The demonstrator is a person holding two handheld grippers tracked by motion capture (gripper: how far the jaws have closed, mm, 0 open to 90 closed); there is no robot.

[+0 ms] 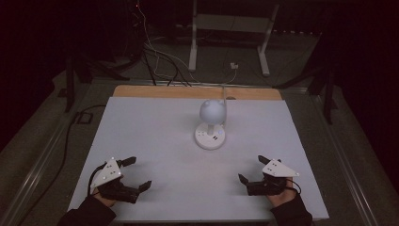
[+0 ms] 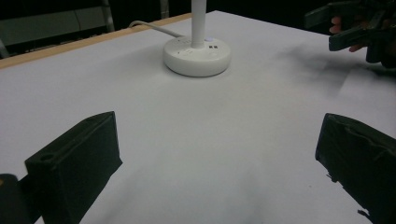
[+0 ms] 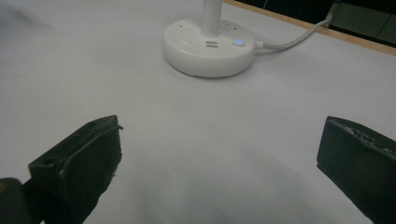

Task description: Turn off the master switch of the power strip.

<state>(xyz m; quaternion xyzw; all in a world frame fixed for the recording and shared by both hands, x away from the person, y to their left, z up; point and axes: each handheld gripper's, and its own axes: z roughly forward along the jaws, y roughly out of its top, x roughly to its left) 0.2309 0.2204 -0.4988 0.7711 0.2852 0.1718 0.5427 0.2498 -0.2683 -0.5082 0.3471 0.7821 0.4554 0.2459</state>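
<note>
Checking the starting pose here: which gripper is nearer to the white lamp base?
Right, narrowly. The right gripper sits near-right of the lamp base; the left gripper sits near-left, slightly farther off. Both are open, touching nothing.

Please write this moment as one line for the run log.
left gripper: open, empty | right gripper: open, empty | lamp: upright, mid-table, untouched | cord: runs off far edge

One white lamp (image 1: 211, 123), one cable (image 3: 289, 41), two grippers, left (image 1: 132, 174) and right (image 1: 252, 168), one table (image 1: 155, 132).
</note>
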